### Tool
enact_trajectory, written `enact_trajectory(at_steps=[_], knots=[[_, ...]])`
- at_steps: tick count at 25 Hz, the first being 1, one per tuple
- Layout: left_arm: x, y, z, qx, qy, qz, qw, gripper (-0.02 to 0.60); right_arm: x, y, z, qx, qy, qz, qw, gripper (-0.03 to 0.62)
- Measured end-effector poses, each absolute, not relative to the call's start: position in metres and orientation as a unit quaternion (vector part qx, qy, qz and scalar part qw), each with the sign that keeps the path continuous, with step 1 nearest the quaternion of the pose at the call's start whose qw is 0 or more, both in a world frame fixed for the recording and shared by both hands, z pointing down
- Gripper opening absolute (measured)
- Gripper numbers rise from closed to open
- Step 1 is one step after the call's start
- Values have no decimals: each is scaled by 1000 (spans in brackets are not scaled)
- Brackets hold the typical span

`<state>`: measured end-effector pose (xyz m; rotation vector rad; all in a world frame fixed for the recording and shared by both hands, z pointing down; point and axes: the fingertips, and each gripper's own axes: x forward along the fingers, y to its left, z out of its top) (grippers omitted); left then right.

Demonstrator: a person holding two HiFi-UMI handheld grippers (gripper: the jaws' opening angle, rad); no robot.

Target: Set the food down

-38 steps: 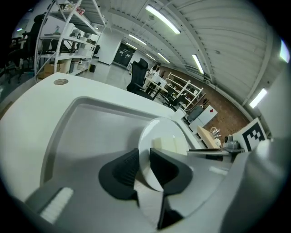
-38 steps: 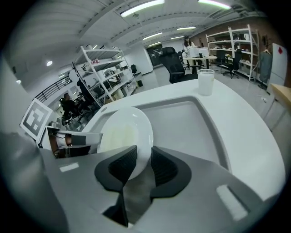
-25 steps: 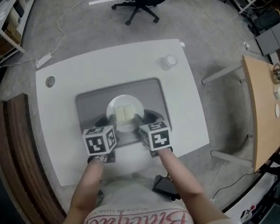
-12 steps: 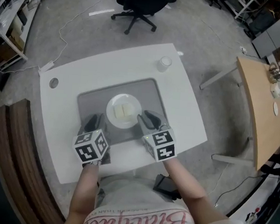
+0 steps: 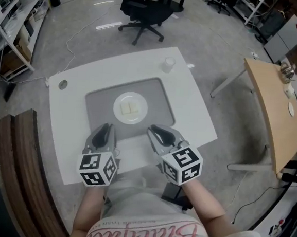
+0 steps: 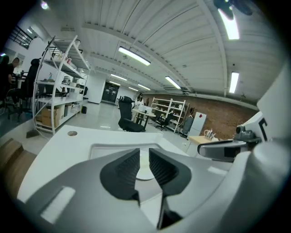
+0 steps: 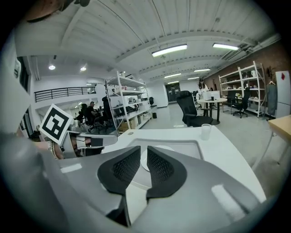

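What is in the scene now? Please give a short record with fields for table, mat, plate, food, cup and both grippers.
table: white
mat: gray, in the middle of the table
plate: white, round, on the mat
food: pale, squarish, lying on the plate
cup: pale, near the table's far edge
left gripper: jaws narrowly apart, just been closing, nothing between them; apart from the plate
right gripper: same state, also apart from the plate
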<state>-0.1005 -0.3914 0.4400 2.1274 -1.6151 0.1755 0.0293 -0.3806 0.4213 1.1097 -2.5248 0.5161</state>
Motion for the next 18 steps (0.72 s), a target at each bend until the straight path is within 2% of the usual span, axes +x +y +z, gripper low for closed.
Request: enact_trajectory(at_steps=[5, 10, 18], knots=[[-87, -361, 418, 796, -572, 42, 194, 0, 36, -346, 399, 393, -895, 158, 142, 31], [-81, -334, 388, 821, -551, 10, 150, 0, 38, -317, 379, 381, -906, 140, 120, 4], [-76, -309, 356, 837, -539, -2, 97, 0, 32, -290, 353, 358, -922, 127, 74, 2]])
